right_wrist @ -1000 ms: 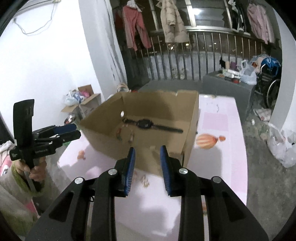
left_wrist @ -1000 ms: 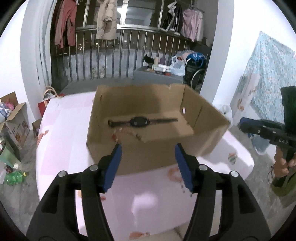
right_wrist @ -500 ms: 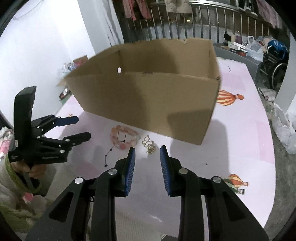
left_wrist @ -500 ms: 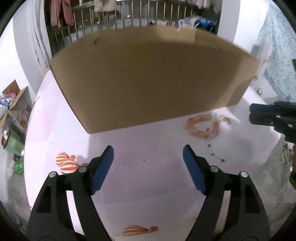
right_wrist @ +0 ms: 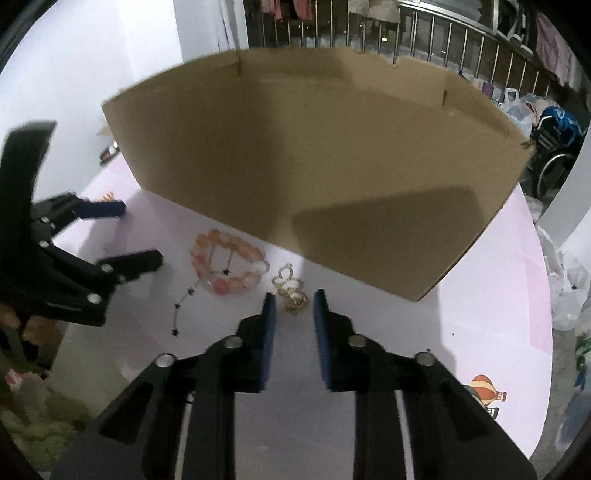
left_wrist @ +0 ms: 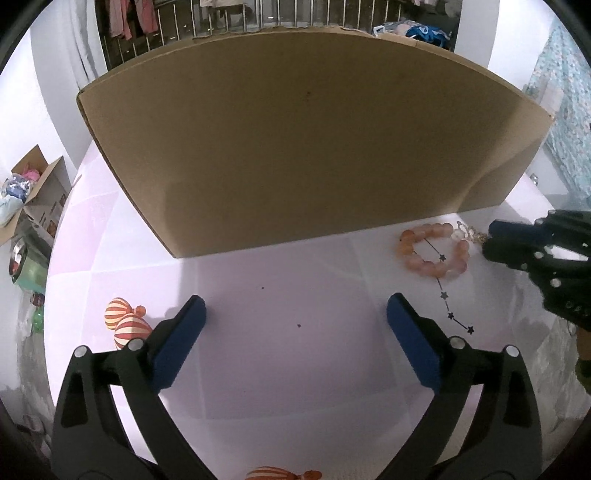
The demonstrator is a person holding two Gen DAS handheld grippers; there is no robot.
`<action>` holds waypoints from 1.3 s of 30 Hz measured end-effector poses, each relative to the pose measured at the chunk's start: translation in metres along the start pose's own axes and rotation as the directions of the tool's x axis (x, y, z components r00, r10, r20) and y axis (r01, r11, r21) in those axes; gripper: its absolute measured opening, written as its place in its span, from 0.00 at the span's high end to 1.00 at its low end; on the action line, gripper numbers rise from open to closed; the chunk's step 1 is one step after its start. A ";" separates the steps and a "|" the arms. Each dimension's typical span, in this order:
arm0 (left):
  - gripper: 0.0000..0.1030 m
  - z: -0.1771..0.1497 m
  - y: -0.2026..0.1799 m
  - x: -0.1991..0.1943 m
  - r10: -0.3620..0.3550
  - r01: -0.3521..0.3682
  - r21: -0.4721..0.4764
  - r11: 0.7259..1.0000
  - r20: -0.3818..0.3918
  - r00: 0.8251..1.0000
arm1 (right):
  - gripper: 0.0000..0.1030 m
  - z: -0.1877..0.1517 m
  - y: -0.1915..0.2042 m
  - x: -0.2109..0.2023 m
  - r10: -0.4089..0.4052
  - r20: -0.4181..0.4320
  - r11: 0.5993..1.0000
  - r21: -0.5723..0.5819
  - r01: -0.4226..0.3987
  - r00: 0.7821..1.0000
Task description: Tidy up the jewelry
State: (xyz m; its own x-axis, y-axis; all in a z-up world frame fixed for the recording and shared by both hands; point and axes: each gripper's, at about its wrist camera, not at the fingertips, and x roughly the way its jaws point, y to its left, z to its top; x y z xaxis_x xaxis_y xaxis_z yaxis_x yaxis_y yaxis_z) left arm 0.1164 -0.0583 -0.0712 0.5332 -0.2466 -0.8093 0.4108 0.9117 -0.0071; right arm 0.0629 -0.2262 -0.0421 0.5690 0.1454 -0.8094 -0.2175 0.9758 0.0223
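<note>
Both grippers pointing steeply down at pink tablecloth (left_wrist: 280, 350), near side of cardboard box (left_wrist: 310, 140).

Left gripper (left_wrist: 295, 314): jaws opening, standing wide, nothing between pads; bare cloth beneath.

Right gripper (right_wrist: 293, 299): jaws closing, narrow gap, not pressing anything. Gold trinket (right_wrist: 290, 290) lying on cloth just past fingertips, at 12 o'clock, partly entering gap.

Pink bead bracelet (right_wrist: 227, 266) lying flat at 10 o'clock of right gripper, touching trinket; at 2 o'clock of left gripper, well apart.

White plastered walls (right_wrist: 92, 74) are flanking a grey metal railing (right_wrist: 461, 48), where pink garments (left_wrist: 136, 18) are hanging. An open cardboard carton (left_wrist: 33, 192) is sitting on the floor.
</note>
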 end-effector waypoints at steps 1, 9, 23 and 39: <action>0.08 0.000 0.000 0.000 0.001 -0.001 0.000 1.000 -0.001 1.000 | 0.84 0.000 0.000 0.000 -0.002 0.001 1.000 -0.001 0.002 1.000; 0.08 0.001 -0.002 0.005 0.010 -0.010 -0.010 1.000 -0.006 1.000 | 0.95 0.003 -0.004 0.001 0.028 -0.013 0.999 0.030 -0.027 1.000; 0.08 -0.002 0.001 0.002 0.003 -0.003 -0.001 1.000 -0.024 1.000 | 0.97 -0.009 -0.023 -0.015 0.066 -0.022 0.990 0.127 -0.063 0.998; 0.07 0.002 -0.019 -0.019 -0.036 0.031 0.062 0.998 0.068 0.997 | 0.90 -0.006 -0.034 -0.026 0.087 0.048 0.976 0.196 -0.095 0.995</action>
State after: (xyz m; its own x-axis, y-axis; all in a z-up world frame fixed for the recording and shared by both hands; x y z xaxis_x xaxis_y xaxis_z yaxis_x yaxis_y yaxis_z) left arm 0.0995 -0.0719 -0.0545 0.5675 -0.3007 -0.7665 0.4723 0.8815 0.0038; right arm 0.0506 -0.2643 -0.0250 0.5857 0.2373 -0.7751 -0.1105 0.9706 0.2136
